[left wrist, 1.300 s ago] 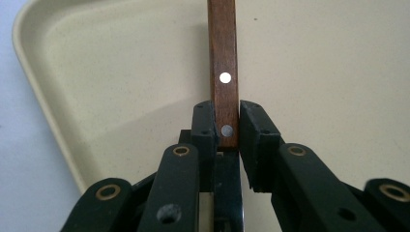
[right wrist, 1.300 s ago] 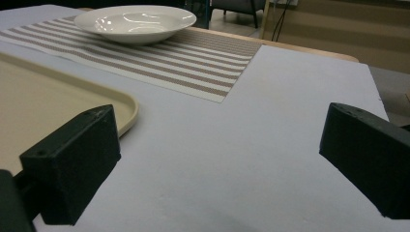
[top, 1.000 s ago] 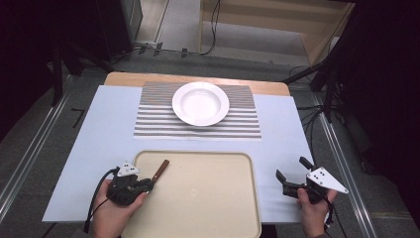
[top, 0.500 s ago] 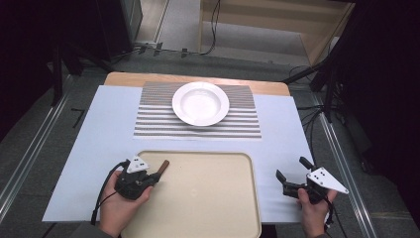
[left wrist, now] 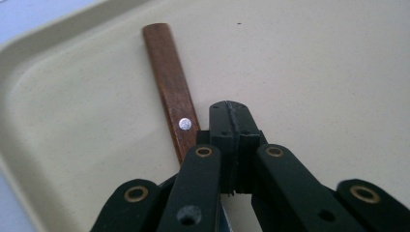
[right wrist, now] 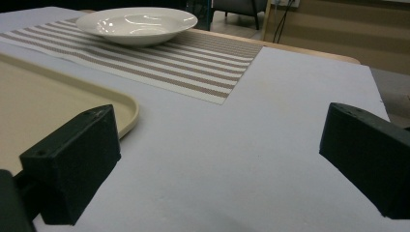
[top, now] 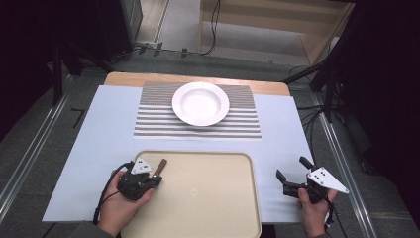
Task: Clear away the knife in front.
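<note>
Left jaws snapped together at the wooden handle on the tray

The left hand-held gripper (left wrist: 231, 126) has just been closed at the wooden handle (left wrist: 169, 82), which is seen beside the shut jaws, lying at the tray (top: 208, 198) near-left corner. A missed grip is likely. The right hand-held gripper (top: 292, 177) is held apart.

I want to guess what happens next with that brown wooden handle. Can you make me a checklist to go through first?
1. Left gripper fingers closed: ok.
2. Wooden handle caught between them: not ok, it seems to lie beside them on the tray.
3. Right gripper open and holding nothing: ok.
4. White bowl empty, sitting on the striped placemat: ok.
5. What is on the handle's other end: cannot tell, the gripper hides it.
</note>
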`<state>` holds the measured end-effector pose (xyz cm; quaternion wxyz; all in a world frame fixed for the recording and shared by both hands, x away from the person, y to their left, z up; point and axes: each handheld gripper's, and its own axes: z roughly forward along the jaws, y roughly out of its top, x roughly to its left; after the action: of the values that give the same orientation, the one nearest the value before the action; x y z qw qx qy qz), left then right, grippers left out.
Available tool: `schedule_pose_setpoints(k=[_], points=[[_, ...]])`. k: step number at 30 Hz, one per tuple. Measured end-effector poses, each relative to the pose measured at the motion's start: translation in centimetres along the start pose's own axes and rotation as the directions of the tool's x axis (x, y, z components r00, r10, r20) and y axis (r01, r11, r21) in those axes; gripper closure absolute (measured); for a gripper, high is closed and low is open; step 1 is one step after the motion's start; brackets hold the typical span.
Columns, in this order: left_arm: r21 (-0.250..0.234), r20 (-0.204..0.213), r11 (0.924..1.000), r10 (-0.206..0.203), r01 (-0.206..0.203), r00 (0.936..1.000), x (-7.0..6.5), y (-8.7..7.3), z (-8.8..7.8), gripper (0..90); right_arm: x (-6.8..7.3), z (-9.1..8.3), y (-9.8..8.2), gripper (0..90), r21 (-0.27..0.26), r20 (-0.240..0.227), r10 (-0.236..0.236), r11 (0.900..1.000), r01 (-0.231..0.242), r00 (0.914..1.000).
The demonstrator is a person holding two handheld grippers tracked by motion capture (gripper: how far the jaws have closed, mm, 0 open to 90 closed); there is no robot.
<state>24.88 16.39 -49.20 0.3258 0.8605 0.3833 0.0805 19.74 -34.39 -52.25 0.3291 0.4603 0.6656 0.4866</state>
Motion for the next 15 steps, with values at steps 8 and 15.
schedule_pose_setpoints(k=[8, 15], points=[[-0.002, 0.042, 0.9997, -0.026, 0.026, 0.9988, 1.7, -0.5, -0.6, 89.2, -0.1, 0.0, 0.0, 0.0, -0.005, -0.002, 0.002, 1.0, -0.002, 1.0], [0.005, 0.05, 0.9995, -0.032, 0.032, 0.9982, 2.8, -0.8, -1.1, 89.2, -0.1, 0.0, 0.0, 0.0, -0.006, -0.002, 0.001, 1.0, -0.001, 1.0]])
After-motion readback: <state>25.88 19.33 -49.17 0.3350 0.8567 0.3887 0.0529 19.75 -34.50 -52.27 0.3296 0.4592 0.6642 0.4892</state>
